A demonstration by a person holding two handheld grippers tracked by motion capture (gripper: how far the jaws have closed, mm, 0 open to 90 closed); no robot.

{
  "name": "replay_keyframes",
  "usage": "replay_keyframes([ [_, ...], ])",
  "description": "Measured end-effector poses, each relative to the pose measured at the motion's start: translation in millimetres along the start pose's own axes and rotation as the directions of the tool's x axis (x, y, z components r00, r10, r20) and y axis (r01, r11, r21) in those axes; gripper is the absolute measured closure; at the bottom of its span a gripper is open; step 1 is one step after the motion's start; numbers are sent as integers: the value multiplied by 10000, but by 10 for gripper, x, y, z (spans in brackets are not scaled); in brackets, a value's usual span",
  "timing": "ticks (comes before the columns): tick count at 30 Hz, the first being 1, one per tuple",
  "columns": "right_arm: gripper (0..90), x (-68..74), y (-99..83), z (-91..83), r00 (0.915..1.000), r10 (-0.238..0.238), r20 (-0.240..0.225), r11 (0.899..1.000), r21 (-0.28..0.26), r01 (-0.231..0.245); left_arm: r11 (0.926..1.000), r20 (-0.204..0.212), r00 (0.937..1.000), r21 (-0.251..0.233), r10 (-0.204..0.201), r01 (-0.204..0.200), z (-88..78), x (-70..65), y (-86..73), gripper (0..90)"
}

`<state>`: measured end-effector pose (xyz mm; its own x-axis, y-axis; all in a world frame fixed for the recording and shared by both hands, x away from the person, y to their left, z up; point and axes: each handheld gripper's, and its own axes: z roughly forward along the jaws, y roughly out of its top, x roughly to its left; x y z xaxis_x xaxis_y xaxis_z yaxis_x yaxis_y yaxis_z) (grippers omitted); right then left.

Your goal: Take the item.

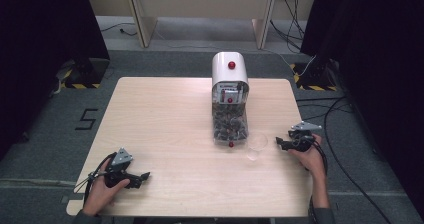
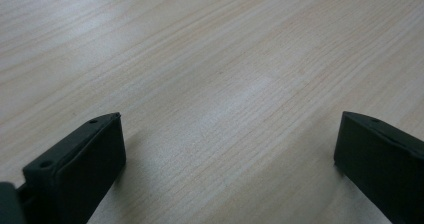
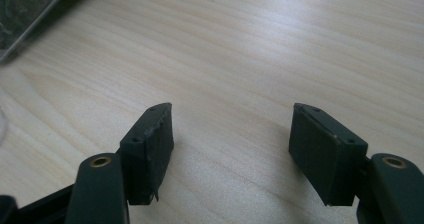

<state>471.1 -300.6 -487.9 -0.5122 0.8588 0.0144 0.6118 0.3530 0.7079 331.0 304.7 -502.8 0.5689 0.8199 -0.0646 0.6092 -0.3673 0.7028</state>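
Right tool (image 1: 280, 144) released, jaws apart over pale wood-grain bench (image 1: 165, 114), near clear round plastic cup (image 1: 257, 143). Left tool (image 1: 142, 178) released, nothing between.

Soft overhead light; dim surroundings; faint blur

One wooden table (image 1: 165, 134). One white-topped dispenser (image 1: 230, 101) stood on it, clear body packed with small dark pieces, too many and too blurred to count. Three red knobs on dispenser: one on white dome (image 1: 231, 65), one at mid window (image 1: 230, 100), one at foot (image 1: 231, 144). One clear glass cup (image 1: 257, 145) beside dispenser, possibly with separate lid, hard to tell. Two grippers: left gripper (image 1: 145, 175), right gripper (image 1: 278, 143), two black jaws each, both pairs apart. Two hands. One painted "5" on floor (image 1: 86, 119).
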Motion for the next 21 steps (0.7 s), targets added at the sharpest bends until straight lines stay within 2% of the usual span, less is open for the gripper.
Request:
replay_keyframes([
  [7,339,2,3,3,10000,-15,2,10000,4,15,10000,-1,10000,0,-1,1,0,0,0,0],
  [15,345,20,45,-6,10000,-45,87,9995,302,42,10000,0,10000,0,0,0,0,0,0,0],
  [21,352,35,107,-69,9998,-4,200,10000,75,3,10000,-1,10000,2,2,-2,0,0,0,0],
])
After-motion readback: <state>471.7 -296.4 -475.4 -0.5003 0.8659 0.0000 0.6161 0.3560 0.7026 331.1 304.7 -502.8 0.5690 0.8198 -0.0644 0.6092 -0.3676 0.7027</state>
